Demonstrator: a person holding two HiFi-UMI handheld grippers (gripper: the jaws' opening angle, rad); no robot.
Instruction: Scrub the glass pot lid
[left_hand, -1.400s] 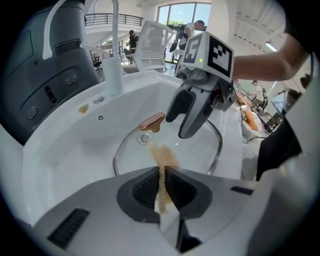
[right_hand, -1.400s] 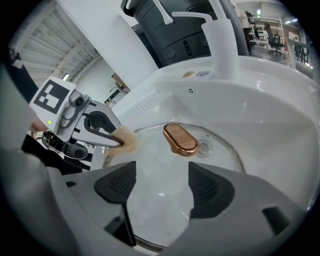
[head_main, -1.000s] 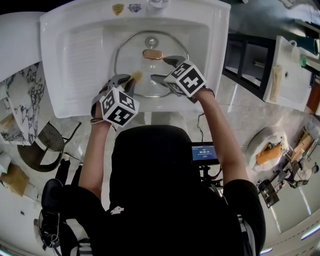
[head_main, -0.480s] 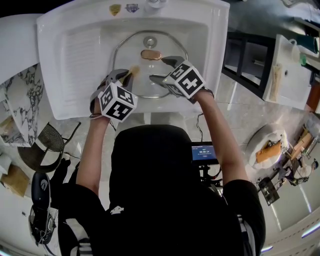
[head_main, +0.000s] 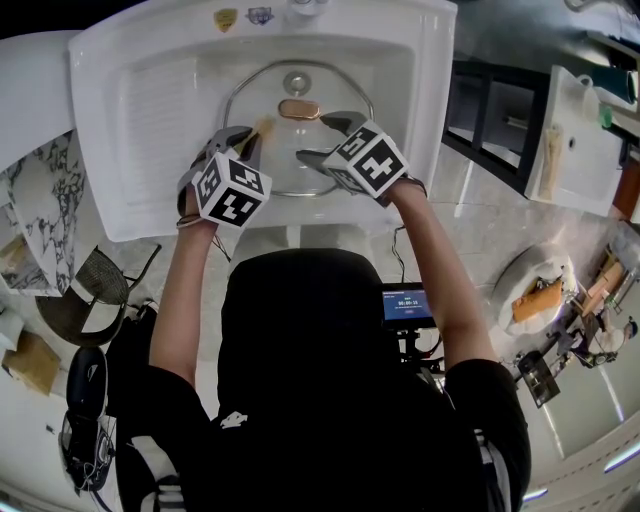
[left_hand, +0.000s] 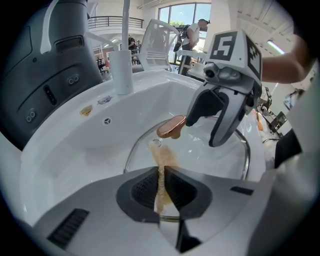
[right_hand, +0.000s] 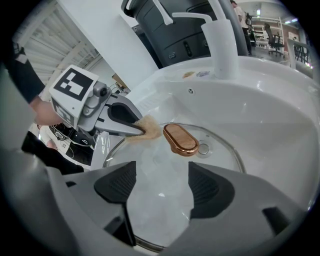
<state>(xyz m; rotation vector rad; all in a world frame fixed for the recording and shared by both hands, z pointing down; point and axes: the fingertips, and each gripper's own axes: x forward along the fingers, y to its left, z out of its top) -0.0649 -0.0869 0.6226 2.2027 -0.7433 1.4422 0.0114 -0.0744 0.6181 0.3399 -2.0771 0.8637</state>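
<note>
Glass pot lid (head_main: 300, 150) lies flat in the white sink (head_main: 150, 100), with its copper handle (head_main: 299, 109) facing up. Left of that handle, the left tool (head_main: 248, 140) is clenched on a tan scrub pad (left_hand: 162, 157). The pad's tip meets the glass just beside the handle. The right tool (right_hand: 162, 187) hangs over the glass, right of the handle, jaws spread with nothing between them.

Clear smooth glass lid (head_main: 285, 150), shiny copper-toned knob (head_main: 299, 109), glossy white sink (head_main: 150, 110).
</note>
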